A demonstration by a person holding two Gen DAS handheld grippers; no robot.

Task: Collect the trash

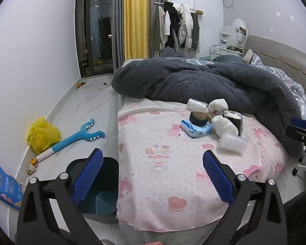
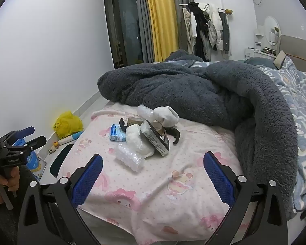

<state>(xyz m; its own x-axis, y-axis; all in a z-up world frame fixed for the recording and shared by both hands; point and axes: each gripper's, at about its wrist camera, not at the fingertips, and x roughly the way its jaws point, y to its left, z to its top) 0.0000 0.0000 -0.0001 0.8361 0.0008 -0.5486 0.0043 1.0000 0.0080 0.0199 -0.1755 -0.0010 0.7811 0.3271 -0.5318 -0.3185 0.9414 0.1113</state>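
Left wrist view: left gripper (image 1: pixel 153 173) spread wide, empty, bottom of frame; trash pile (image 1: pixel 212 122) on pink sheet (image 1: pixel 163 173), centre right; dark bin (image 1: pixel 100 185) lower left. Right wrist view: right gripper (image 2: pixel 153 173) spread, empty; trash pile (image 2: pixel 144 136) at centre.

Pink-sheeted bed (image 1: pixel 163 183); atop it, grey blanket (image 1: pixel 193 81); trash pile (image 1: pixel 212 120)

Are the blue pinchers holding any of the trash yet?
No. The left gripper and right gripper are both open and empty; the trash lies on the bed.
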